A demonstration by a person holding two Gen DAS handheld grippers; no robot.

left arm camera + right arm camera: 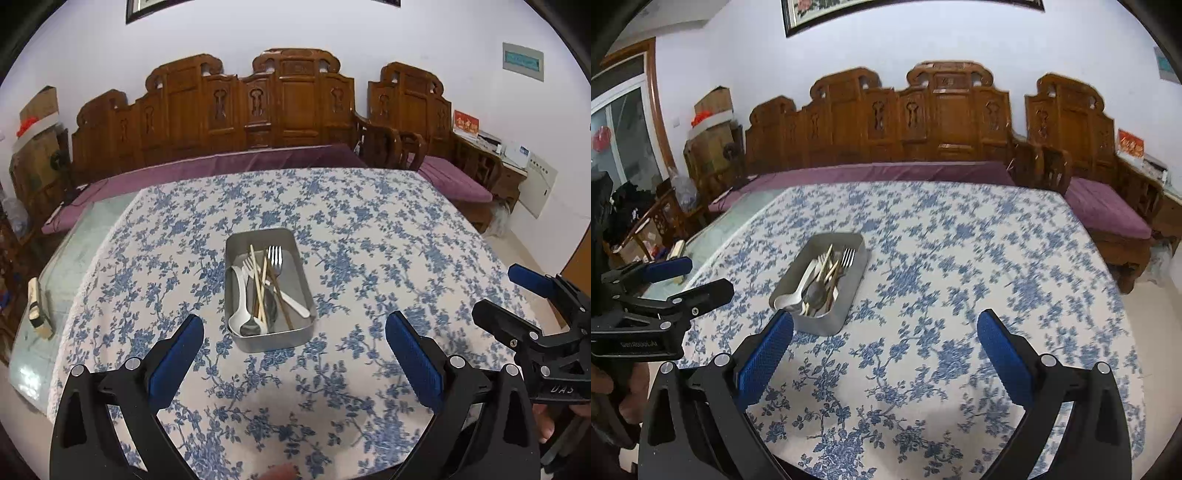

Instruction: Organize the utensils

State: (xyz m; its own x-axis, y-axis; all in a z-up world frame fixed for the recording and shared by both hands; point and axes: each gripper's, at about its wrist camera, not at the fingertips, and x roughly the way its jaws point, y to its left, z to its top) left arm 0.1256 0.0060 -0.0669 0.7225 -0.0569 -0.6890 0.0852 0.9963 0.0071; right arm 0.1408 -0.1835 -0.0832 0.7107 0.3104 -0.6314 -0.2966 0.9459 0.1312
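A rectangular metal tray (236, 243) (854, 291) rests in the middle of the table with the blue-flowered cloth (369, 229) (942, 258). Inside it lie several utensils: a metal fork (274, 255) (848, 257), a white plastic spoon (238, 295), a white fork, a metal spoon (251, 325) (813, 292) and wooden chopsticks (256, 273). My left gripper (294, 334) hangs open above the cloth, short of the tray, with nothing between its blue pads. My right gripper (885, 332) is open and empty too, to the right of the tray. Each gripper shows in the other's view, the right gripper (495, 291) and the left gripper (705, 275).
A carved wooden bench (258, 107) with purple cushions (229, 162) runs behind the table. The glass table top (74, 258) shows bare at the left, with a small block-like object (38, 302) on it. Boxes (37, 122) stand at the far left.
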